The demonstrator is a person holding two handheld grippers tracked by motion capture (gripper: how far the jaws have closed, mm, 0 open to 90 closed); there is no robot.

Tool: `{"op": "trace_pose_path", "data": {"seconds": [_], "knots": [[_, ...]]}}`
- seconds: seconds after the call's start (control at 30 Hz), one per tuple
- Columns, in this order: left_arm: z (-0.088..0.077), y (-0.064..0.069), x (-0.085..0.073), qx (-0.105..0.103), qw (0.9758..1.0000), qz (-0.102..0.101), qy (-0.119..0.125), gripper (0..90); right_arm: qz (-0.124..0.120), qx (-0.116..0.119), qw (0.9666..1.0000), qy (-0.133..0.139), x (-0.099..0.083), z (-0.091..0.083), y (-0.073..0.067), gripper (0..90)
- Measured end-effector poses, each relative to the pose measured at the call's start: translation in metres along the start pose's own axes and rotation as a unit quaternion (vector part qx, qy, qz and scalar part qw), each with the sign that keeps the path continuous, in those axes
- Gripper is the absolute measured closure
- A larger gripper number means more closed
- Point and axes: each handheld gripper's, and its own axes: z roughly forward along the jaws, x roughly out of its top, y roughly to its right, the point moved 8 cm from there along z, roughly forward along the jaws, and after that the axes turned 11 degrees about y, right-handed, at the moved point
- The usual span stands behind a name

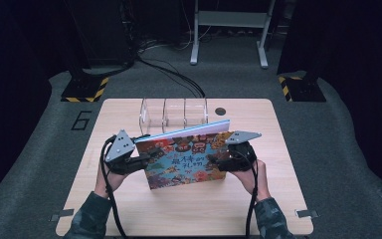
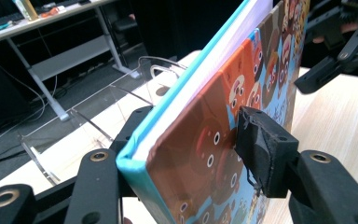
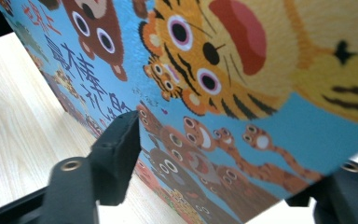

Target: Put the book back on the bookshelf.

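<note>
A picture book (image 1: 186, 159) with cartoon animals on a blue cover stands tilted on its lower edge on the wooden table (image 1: 129, 209), top leaning away from me. My left gripper (image 1: 151, 158) is shut on the book's left edge. In the left gripper view (image 2: 196, 135) one pad (image 2: 261, 149) presses the cover (image 2: 205, 154) and the other jaw sits behind the teal spine. My right gripper (image 1: 218, 162) holds the right edge. In the right gripper view (image 3: 235, 163) the cover (image 3: 242, 93) lies between the jaws, one pad (image 3: 121, 144) against it.
A clear acrylic rack (image 1: 174, 112) with upright dividers stands just behind the book, also in the left gripper view (image 2: 98, 107). A dark round hole (image 1: 221, 111) is beside it. Beyond the table lie cables, striped stand bases (image 1: 84, 89) and a desk frame (image 1: 229, 30).
</note>
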Motion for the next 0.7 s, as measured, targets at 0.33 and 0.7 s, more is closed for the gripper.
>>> {"op": "trace_pose_path", "data": {"seconds": [0.33,0.7], "knots": [[0.003,0.004,0.008,-0.036,0.9992,0.015,-0.013,50.7,0.009,-0.011,0.9989,0.044,0.014,-0.016,0.006,32.5],[0.007,0.001,0.016,-0.071,0.9971,0.002,-0.027,52.4,0.011,-0.030,0.9970,0.070,0.025,-0.023,0.007,42.7]]}}
